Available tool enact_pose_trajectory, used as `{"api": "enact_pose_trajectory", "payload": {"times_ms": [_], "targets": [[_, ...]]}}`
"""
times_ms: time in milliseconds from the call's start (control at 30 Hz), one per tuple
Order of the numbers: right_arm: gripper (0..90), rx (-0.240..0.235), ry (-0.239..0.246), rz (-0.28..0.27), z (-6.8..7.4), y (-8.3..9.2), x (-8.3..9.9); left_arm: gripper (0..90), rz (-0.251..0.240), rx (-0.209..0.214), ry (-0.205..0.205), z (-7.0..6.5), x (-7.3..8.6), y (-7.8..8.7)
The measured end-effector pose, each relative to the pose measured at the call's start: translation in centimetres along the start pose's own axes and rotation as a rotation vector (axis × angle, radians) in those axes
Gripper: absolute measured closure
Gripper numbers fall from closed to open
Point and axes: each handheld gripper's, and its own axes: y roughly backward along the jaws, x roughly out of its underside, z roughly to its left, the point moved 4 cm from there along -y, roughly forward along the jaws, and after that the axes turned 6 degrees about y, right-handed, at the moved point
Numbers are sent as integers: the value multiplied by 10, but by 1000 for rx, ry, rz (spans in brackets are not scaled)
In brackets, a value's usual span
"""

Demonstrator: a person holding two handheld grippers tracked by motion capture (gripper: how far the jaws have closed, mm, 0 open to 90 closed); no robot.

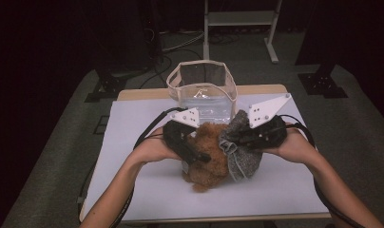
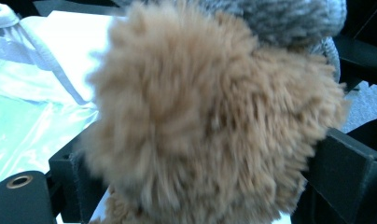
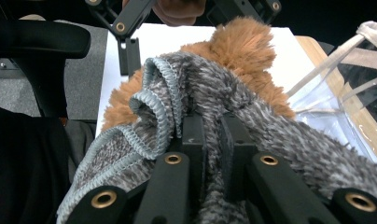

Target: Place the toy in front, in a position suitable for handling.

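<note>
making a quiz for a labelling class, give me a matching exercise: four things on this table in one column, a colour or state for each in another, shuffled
Things:
1. fluffy plush toy
2. knitted fuzzy cloth
3. soft clear plastic bin with beige trim
4. right gripper

Colour or state:
A. see-through, standing at the table's far edge
B. mottled grey with a pale blue stitched hem
C. shut, pinching fabric
D. brown, long-furred

Pairs: 1-D, 2-B, 3-A, 4-C

Left gripper [image 1: 192, 145] jaws wide; right gripper [image 1: 237, 137] clamped (forearms converging).
</note>
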Motion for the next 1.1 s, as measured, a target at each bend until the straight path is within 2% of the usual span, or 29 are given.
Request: {"api": "enact_pose_trajectory", "payload": {"times_ms": [67,133,167,200,233,267,300,500,600,733,833,967,1100], "targets": [[812,-8,1,-1,0,-2,0,167,13,5,-9,-3,1,-2],[812,-17,5,-4,1,-4,-1,279,25,10,-1,-4,3,-3],[812,-17,5,-4,1,-4,-1,279,36,13,6,-4,5,-4],[812,-15,15,4,4,-6,-2,371,35,7,4,-4,7,-5],[812,-15,15,4,4,-6,-2,397,35,7,4,-4,7,-5],[810,-1,19,-3,5,-3,-2,425,2,-6,4,-4,7,-3],[810,8,18,-10,5,0,-2,442,-9,-4,6,-4,7,-2],[808,36,12,-17,6,15,5,474,-49,-20,-2,-4,3,-1],[806,55,-8,-46,2,25,7,488,-87,-42,2,-4,-1,6],[806,57,-6,-81,0,31,2,502,-100,-61,-9,-8,-6,14],[806,72,2,-80,-1,38,1,509,-104,-61,-6,-8,-6,17],[807,89,-35,-77,-5,44,11,508,-123,-69,14,-6,-3,23],[810,71,-74,-98,-10,36,16,508,-132,-73,18,-6,-3,24]]}}
